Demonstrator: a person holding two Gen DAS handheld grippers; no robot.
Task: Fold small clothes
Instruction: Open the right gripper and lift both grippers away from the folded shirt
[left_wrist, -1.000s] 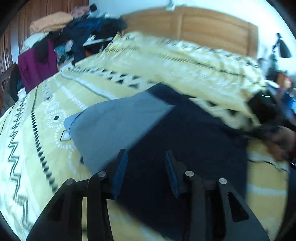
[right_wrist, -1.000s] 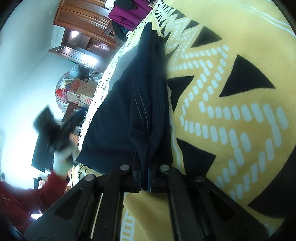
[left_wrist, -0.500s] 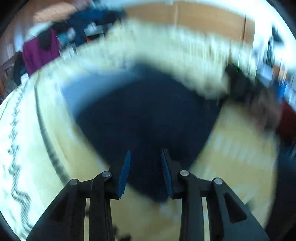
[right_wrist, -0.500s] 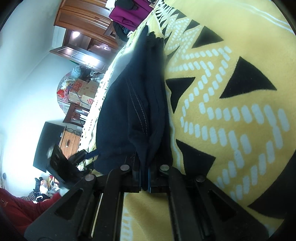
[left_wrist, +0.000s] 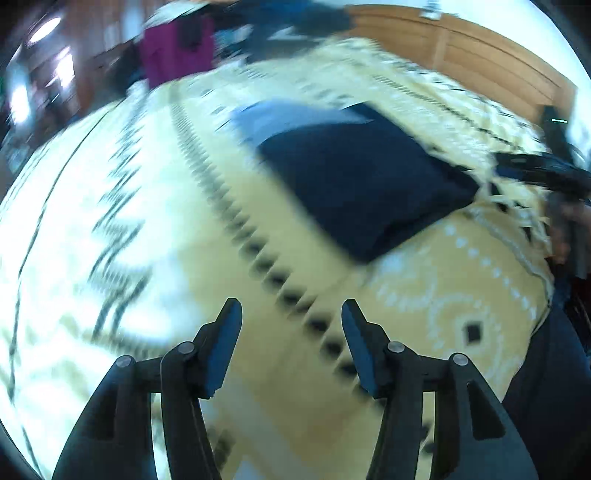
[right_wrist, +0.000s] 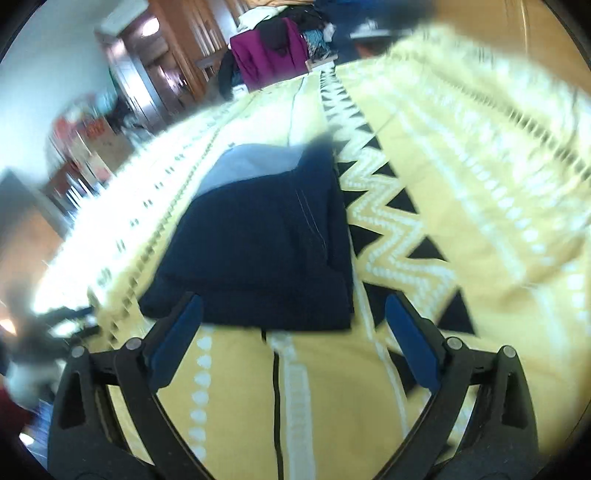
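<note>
A big bed (right_wrist: 461, 155) fills both views. It is covered by a yellow blanket (left_wrist: 424, 295) with white dots and black zigzags. A folded dark blue cloth (right_wrist: 266, 251) with a light grey part lies flat on the blanket. A pile of clothes (right_wrist: 273, 55) sits at the far end.

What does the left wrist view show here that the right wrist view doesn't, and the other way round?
Only the left wrist view shows the wooden headboard behind the bed, and the open left tool over bare blanket.

Only the right wrist view shows the white stitching line on the dark cloth, the wooden wardrobe and the open right tool just short of the garment's near edge.

Both show the folded navy garment with its grey part at the far end, lying on the yellow patterned blanket, and the magenta clothing beyond.
</note>
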